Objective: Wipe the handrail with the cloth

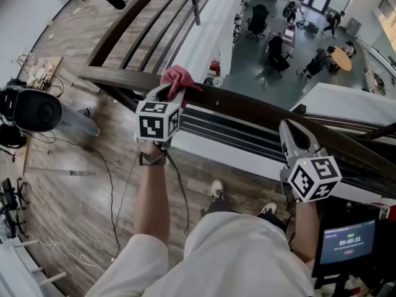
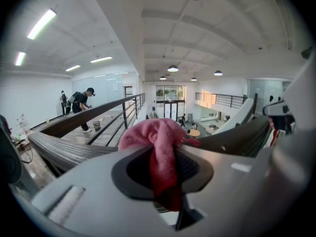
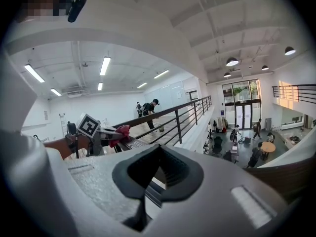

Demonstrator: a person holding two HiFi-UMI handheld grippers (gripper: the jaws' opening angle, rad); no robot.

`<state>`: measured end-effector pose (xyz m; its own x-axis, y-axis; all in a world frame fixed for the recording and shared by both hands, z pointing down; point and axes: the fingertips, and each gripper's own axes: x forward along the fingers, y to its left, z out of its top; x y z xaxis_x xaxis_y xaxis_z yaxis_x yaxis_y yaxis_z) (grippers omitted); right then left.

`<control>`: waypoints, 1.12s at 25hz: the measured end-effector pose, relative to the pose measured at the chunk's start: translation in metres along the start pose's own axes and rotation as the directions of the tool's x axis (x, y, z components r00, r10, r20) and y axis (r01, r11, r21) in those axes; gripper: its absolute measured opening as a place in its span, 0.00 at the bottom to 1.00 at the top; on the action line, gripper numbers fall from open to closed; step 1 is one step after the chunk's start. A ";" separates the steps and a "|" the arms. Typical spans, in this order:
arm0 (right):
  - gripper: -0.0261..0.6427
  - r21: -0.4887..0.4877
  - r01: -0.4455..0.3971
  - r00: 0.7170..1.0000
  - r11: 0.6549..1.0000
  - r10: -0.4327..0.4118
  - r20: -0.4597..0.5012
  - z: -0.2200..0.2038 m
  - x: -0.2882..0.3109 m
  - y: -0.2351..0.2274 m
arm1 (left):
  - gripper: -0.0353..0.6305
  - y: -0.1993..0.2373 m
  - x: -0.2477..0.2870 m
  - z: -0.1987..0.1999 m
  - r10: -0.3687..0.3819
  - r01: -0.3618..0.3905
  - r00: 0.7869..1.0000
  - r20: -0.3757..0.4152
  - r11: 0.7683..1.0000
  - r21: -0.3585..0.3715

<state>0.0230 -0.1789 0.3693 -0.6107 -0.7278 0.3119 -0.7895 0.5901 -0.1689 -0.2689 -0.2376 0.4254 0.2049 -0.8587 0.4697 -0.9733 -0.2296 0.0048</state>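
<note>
Cloth [image 1: 179,77]: pink. Handrail [image 1: 260,111]: dk brown, wood grain. Left gripper [image 1: 168,93], right gripper [image 1: 289,129]: lt grey, blk/wht square markers. Floor [image 1: 74,184]: brown planks. Shoes [image 1: 216,190]: white.

Cloth [image 1: 179,77]: pink, soft, fuzzy terry-type weave, matt, crumpled.

Handrail [image 1: 247,109]: dark brown wood w/ visible grain streaks, low satin sheen along the top.

Left gripper [image 2: 165,169] & right gripper [image 3: 158,172]: light grey plastic shells, matt, slightly grainy. Inner pads [image 3: 174,168] are black, ribbed, rubbery-looking.

Marker cube [image 1: 158,119]: flat b/w print, matt.

Rails [image 1: 223,132] under the handrail, mid-frame in head view: dark metal bars, smooth, faint gloss.

Floor [image 1: 68,184], left of frame: wood-look planks, grey-brown, matt.

Watch band [image 1: 151,159]: metal, shiny.
</note>
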 end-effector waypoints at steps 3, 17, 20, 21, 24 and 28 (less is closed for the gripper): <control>0.04 -0.009 0.002 1.000 1.000 -0.002 0.000 -0.003 -0.005 -0.006 | 0.20 -0.017 0.002 0.001 -0.026 0.027 1.000 0.011 0.999 -0.022; 0.04 -0.012 0.073 0.997 0.997 -0.073 0.031 -0.007 -0.034 -0.058 | 0.20 -0.098 0.008 -0.002 -0.078 0.078 0.997 0.020 0.997 -0.002; 0.04 -0.005 0.084 0.996 0.996 -0.084 0.035 -0.010 -0.039 -0.066 | 0.20 -0.112 0.011 -0.003 -0.080 0.080 0.997 0.023 0.997 0.008; 0.04 -0.003 0.087 0.996 0.996 -0.087 0.036 -0.011 -0.042 -0.069 | 0.20 -0.117 0.012 -0.003 -0.085 0.085 0.996 0.024 0.996 0.010; 0.04 0.006 0.097 0.994 0.995 -0.097 0.041 -0.014 -0.055 -0.079 | 0.20 -0.138 0.012 -0.001 -0.102 0.102 0.995 0.020 0.995 0.022; 0.04 0.024 0.121 0.991 0.992 -0.123 0.048 -0.017 -0.068 -0.093 | 0.20 -0.163 0.018 0.001 -0.134 0.134 0.991 0.007 0.990 0.038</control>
<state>0.1391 -0.1781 0.3791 -0.5116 -0.8105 0.2851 -0.8591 0.4886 -0.1525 -0.1061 -0.2163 0.4322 0.3345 -0.8235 0.4582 -0.9324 -0.3598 0.0341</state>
